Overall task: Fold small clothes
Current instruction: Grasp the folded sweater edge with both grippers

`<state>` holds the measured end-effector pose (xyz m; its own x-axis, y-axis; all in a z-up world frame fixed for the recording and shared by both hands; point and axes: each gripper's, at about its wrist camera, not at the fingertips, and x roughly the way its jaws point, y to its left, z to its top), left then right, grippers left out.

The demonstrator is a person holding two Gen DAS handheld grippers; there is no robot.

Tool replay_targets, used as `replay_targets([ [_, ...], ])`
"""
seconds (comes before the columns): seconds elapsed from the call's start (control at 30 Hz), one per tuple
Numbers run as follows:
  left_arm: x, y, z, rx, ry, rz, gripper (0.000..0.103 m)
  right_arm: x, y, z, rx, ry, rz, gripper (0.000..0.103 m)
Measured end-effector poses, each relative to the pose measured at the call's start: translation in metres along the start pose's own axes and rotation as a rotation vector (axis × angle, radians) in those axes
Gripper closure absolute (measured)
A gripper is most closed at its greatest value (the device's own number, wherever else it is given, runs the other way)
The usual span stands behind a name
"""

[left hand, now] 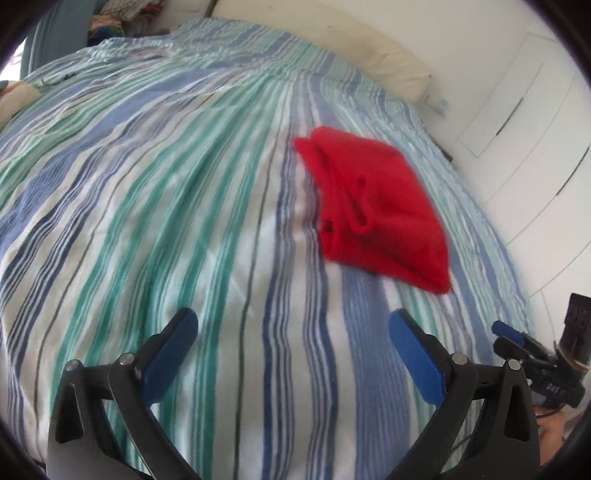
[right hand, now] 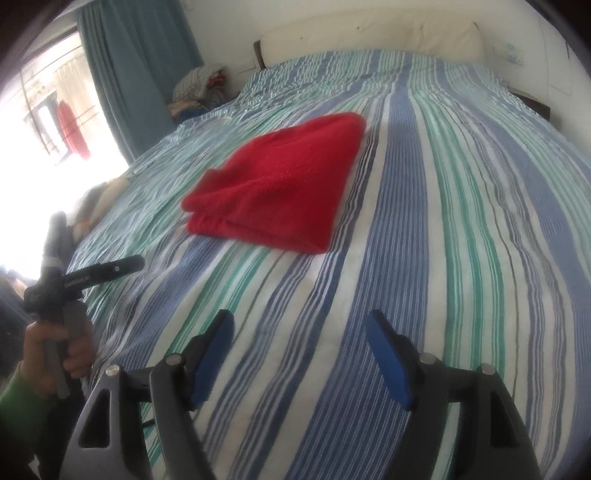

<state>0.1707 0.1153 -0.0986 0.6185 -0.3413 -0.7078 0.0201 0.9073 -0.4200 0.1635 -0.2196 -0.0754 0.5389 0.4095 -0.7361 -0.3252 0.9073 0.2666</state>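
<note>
A small red garment [left hand: 373, 210] lies folded into a compact wedge on the striped bed; it also shows in the right wrist view [right hand: 280, 188]. My left gripper [left hand: 293, 325] is open and empty, held above the bedspread, with the garment ahead and to its right. My right gripper [right hand: 299, 328] is open and empty, with the garment ahead and slightly left. Neither gripper touches the garment. The right gripper shows at the lower right edge of the left wrist view [left hand: 517, 339], and the left gripper's body, held in a hand, at the left of the right wrist view [right hand: 74, 280].
The bed carries a blue, green and white striped cover [right hand: 443, 221]. A cream headboard cushion [right hand: 369, 33] runs along the far end. A pile of clothes [right hand: 199, 88] sits by a teal curtain [right hand: 140, 66]. White cabinet doors [left hand: 517, 110] stand to the right.
</note>
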Motion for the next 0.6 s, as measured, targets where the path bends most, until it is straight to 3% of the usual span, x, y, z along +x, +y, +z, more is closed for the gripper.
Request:
replay_targets([
  [0.17, 0.031, -0.031, 0.064, 0.006, 0.01, -0.103, 0.001, 0.011, -0.018, 0.035, 0.031, -0.042, 0.018, 0.024],
  [0.3, 0.097, -0.041, 0.107, 0.022, 0.123, -0.021, 0.001, 0.04, -0.043, 0.085, 0.148, -0.067, 0.083, 0.024],
  [0.43, 0.143, -0.032, 0.116, 0.052, 0.185, 0.093, 0.002, 0.092, -0.08, 0.129, 0.3, -0.018, 0.136, 0.023],
  [0.6, 0.149, -0.032, 0.124, 0.025, 0.184, 0.02, 0.003, 0.162, -0.101, 0.153, 0.393, 0.079, 0.259, 0.024],
])
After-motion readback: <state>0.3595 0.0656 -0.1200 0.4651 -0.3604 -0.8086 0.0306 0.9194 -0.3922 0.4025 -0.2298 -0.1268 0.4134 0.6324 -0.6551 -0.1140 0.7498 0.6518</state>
